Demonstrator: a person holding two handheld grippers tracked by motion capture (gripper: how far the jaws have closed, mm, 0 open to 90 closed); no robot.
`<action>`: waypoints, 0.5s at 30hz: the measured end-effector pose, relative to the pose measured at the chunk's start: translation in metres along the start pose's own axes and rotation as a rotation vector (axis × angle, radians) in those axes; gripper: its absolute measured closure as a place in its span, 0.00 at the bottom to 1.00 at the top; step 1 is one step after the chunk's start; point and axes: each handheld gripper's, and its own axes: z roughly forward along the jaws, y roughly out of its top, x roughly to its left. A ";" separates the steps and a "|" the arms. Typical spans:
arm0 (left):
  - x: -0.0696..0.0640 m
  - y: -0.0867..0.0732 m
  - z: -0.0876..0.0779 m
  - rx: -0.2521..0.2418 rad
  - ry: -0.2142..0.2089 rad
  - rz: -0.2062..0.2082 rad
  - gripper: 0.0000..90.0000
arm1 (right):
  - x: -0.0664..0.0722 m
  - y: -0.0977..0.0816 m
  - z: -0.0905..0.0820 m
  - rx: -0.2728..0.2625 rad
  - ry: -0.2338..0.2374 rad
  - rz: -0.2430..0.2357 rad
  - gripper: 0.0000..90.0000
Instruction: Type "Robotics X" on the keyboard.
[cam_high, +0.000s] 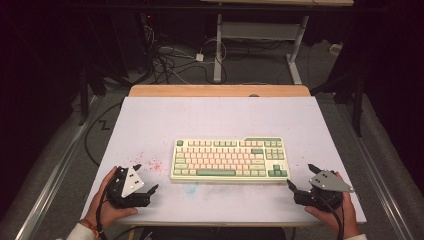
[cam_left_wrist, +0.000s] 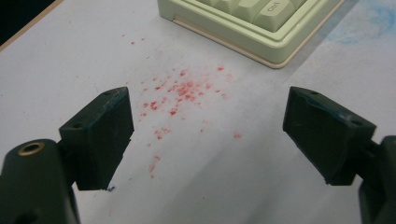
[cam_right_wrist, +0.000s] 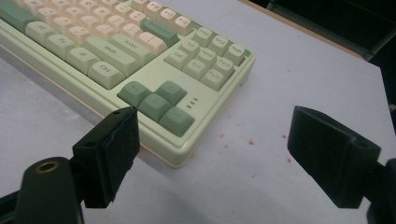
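Keyboard (cam_high: 229, 159): lies flat at centre frame in the high view, on the white table (cam_high: 215, 117), untouched.
Left gripper (cam_high: 143, 180): lower left of the high view, jaws spread wide and empty, just off the keyboard's left end, above red specks (cam_left_wrist: 180, 91).
Right gripper (cam_high: 299, 179): lower right, jaws released and empty, near the corner with the arrow keys (cam_right_wrist: 156, 105).
Step in hand: judged an approach to both ends.
Technique: bring both grippers level, seat each over the case edge, not the keycaps, and close together.
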 end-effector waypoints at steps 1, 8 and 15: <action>0.000 0.000 0.000 0.003 0.001 0.001 0.17 | 0.000 0.000 0.000 0.002 -0.001 0.001 0.19; -0.001 0.001 0.001 0.011 0.017 0.008 0.17 | 0.000 -0.001 0.001 0.005 0.002 0.018 0.20; 0.000 0.001 0.003 0.020 0.016 0.005 0.17 | 0.003 0.000 0.005 0.021 0.002 -0.004 0.20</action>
